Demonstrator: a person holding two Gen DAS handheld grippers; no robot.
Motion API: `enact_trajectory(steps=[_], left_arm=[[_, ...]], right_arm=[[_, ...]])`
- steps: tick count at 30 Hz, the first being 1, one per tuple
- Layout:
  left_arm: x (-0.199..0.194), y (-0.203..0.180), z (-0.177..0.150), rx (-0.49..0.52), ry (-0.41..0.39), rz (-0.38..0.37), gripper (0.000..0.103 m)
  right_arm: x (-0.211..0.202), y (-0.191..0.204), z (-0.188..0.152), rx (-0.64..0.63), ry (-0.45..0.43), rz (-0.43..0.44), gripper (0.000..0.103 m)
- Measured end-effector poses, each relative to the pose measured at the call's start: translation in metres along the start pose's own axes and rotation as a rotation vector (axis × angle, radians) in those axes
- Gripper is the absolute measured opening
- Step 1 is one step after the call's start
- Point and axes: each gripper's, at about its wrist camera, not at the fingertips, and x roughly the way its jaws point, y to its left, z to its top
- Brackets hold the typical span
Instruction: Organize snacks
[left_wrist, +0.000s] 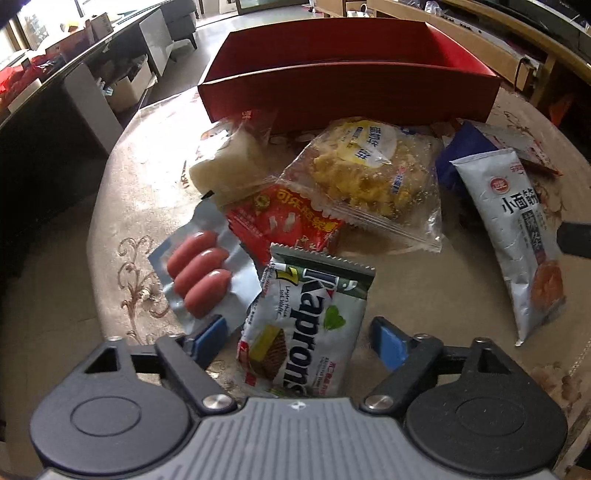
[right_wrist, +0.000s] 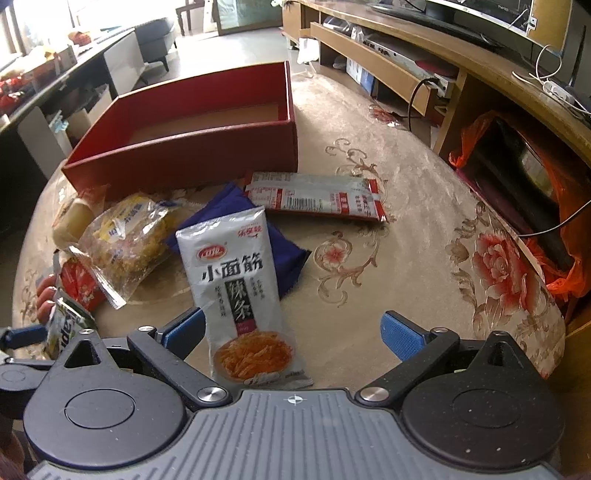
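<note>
On a round table with a floral cloth, a silver-green Kaprons wafer pack (left_wrist: 306, 325) lies between the fingers of my left gripper (left_wrist: 299, 339). The blue pads stand apart from the pack, so the gripper is open. My right gripper (right_wrist: 293, 336) is open too, straddling the lower end of a white spicy-strip pack (right_wrist: 236, 295), also visible in the left wrist view (left_wrist: 517, 236). A red open box (left_wrist: 347, 96) (right_wrist: 184, 155) stands behind the snacks, and its floor looks bare.
Near the wafer pack lie a sausage pack (left_wrist: 203, 273), a red packet (left_wrist: 284, 221), a clear bag of yellow cake (left_wrist: 373, 173) and a pale bun pack (left_wrist: 236, 162). A blue packet (right_wrist: 291, 251) and a long red-white packet (right_wrist: 317, 195) lie right. An orange bag (right_wrist: 517, 192) sits beyond the table's right edge.
</note>
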Motion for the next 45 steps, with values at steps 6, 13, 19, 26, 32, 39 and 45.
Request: enact_trajectory(steps=[6, 13, 19, 26, 32, 39, 45], left_arm=[[-0.007, -0.005, -0.002, -0.018, 0.016, -0.048, 0.059], [-0.008, 0.000, 0.000, -0.040, 0.024, -0.080, 0.059], [-0.003, 0.002, 0.002, -0.036, 0.030, -0.082, 0.059], [0.001, 0.001, 0.005, -0.045, 0.037, -0.080, 0.059], [-0.002, 0.001, 0.004, -0.055, 0.049, -0.075, 0.058], [-0.024, 0.002, 0.006, -0.072, -0.004, -0.096, 0.058], [-0.041, 0.000, 0.012, -0.078, -0.048, -0.122, 0.058]], right_arm=[[0.002, -0.008, 0.000, -0.005, -0.002, -0.017, 0.099], [0.018, 0.020, 0.002, -0.117, 0.041, 0.012, 0.098], [0.052, 0.036, 0.006, -0.172, 0.139, 0.013, 0.080], [0.051, 0.029, 0.003, -0.154, 0.150, 0.024, 0.065], [0.039, 0.032, 0.000, -0.167, 0.136, 0.066, 0.056], [0.012, 0.030, -0.004, -0.160, 0.088, 0.101, 0.054], [-0.009, 0.027, -0.008, -0.141, 0.039, 0.128, 0.053]])
